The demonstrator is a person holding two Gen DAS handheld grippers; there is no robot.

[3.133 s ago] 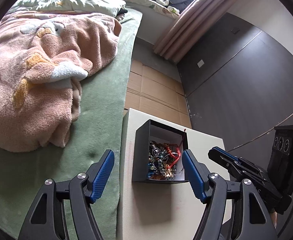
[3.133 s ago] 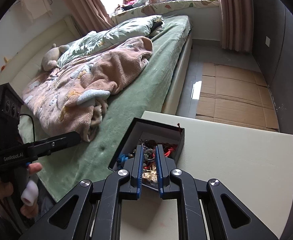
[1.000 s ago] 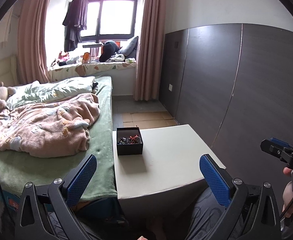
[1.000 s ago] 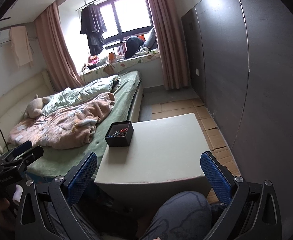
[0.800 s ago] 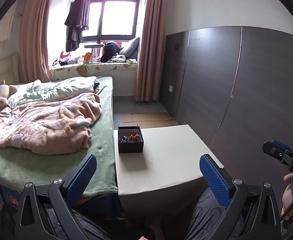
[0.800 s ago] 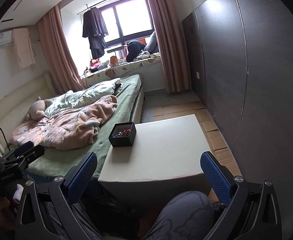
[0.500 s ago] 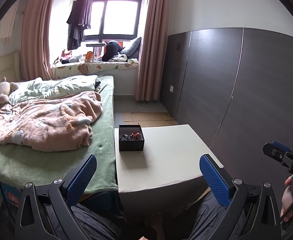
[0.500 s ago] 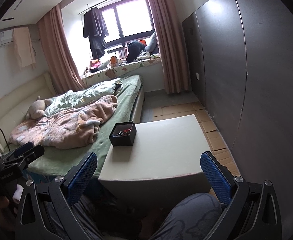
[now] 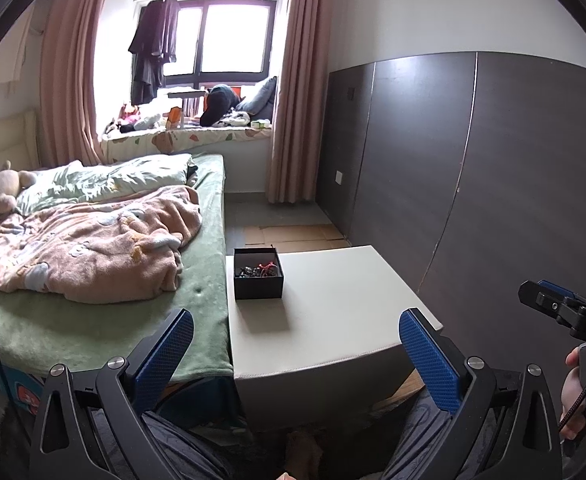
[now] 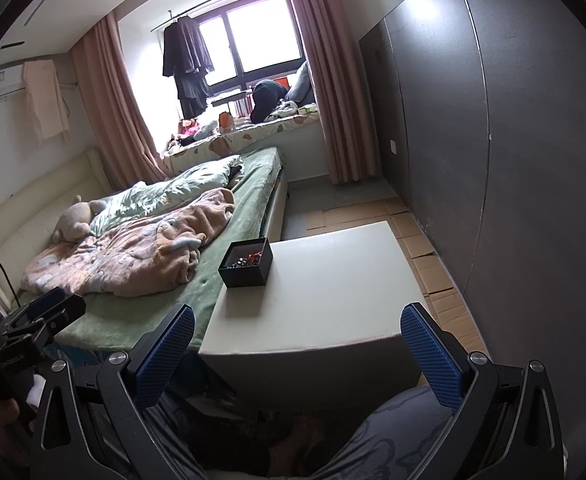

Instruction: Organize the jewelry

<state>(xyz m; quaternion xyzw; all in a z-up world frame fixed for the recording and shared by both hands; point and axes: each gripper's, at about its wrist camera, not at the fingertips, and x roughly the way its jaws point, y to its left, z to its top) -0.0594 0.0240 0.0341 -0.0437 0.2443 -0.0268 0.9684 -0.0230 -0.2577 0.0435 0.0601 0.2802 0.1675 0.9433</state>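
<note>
A small black open box [image 9: 258, 280] holding a tangle of beaded jewelry [image 9: 259, 270] with a red cord stands at the far left corner of a white low table [image 9: 325, 312]. The box also shows in the right wrist view [image 10: 246, 267], on the table [image 10: 317, 300]. My left gripper [image 9: 295, 342] is wide open and empty, held well back from the table's near edge. My right gripper [image 10: 297, 340] is also wide open and empty, equally far back. Nothing lies between either pair of blue fingertips.
A bed [image 9: 93, 300] with a green sheet and pink blanket [image 9: 85, 248] runs along the table's left side. A dark panelled wall [image 9: 473, 184] stands to the right. Cardboard sheets [image 10: 425, 248] cover the floor beyond the table. The person's knees show below both grippers.
Three seconds ago both grippers were at the box, the right one shut over the jewelry. Both have pulled far back and the right has opened. Over the last second the views barely shift.
</note>
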